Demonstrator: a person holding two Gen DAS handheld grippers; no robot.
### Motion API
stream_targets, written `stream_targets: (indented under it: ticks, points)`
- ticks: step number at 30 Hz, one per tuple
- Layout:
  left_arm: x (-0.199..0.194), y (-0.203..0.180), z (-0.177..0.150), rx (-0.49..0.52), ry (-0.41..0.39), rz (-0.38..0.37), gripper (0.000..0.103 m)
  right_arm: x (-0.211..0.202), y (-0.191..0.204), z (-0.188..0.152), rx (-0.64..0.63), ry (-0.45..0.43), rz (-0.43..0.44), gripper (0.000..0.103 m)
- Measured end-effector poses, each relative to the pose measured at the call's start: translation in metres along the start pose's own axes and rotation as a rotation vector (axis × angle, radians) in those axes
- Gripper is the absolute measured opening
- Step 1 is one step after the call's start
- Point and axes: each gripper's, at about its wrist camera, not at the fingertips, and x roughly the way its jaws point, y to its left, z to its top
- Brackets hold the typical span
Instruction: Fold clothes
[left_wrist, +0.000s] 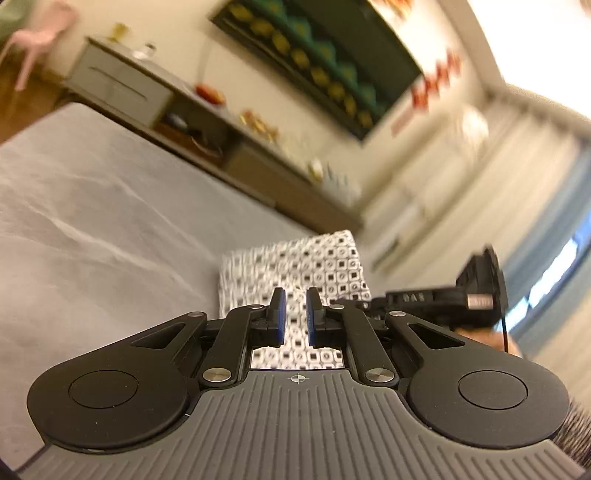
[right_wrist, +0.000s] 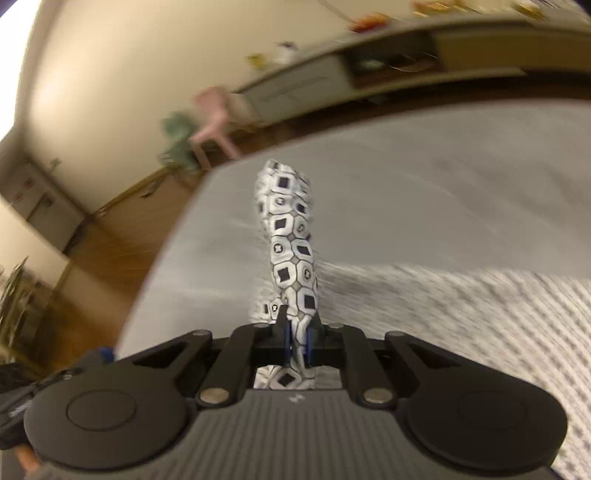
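Observation:
A white garment with a black square-and-circle print (left_wrist: 295, 266) lies on the grey bed sheet (left_wrist: 92, 221). My left gripper (left_wrist: 295, 314) hovers just above it with its blue pads a small gap apart and nothing between them. My right gripper (right_wrist: 299, 332) is shut on a bunched strip of the same garment (right_wrist: 291, 236), which stands up from the jaws; more of the cloth spreads blurred at the right (right_wrist: 480, 314). The right gripper's body also shows at the right of the left wrist view (left_wrist: 476, 295).
A long low cabinet (left_wrist: 207, 122) with small items on top runs along the far wall. A pink chair (right_wrist: 214, 122) stands on the wooden floor (right_wrist: 110, 258) past the bed's edge. Curtains (left_wrist: 546, 206) hang at the right.

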Motion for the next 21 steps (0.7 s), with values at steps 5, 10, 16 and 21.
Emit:
stream_targets:
  ticks: [5,10,16,21]
  points:
    - [0.065,-0.039,-0.032,0.246,0.194,0.041,0.001,0.013,-0.061,-0.026,0.06,0.023,-0.029,0.01]
    - [0.097,-0.037,-0.061,0.342,0.336,0.15,0.008,0.006,-0.067,-0.041,-0.004,-0.006,-0.027,0.01]
    - [0.084,-0.038,-0.031,0.33,0.231,0.117,0.01,-0.031,-0.044,-0.047,-0.14,-0.137,-0.194,0.054]
    - [0.126,-0.025,0.024,0.354,0.213,0.192,0.014,-0.073,-0.012,-0.072,-0.307,-0.203,-0.133,0.029]
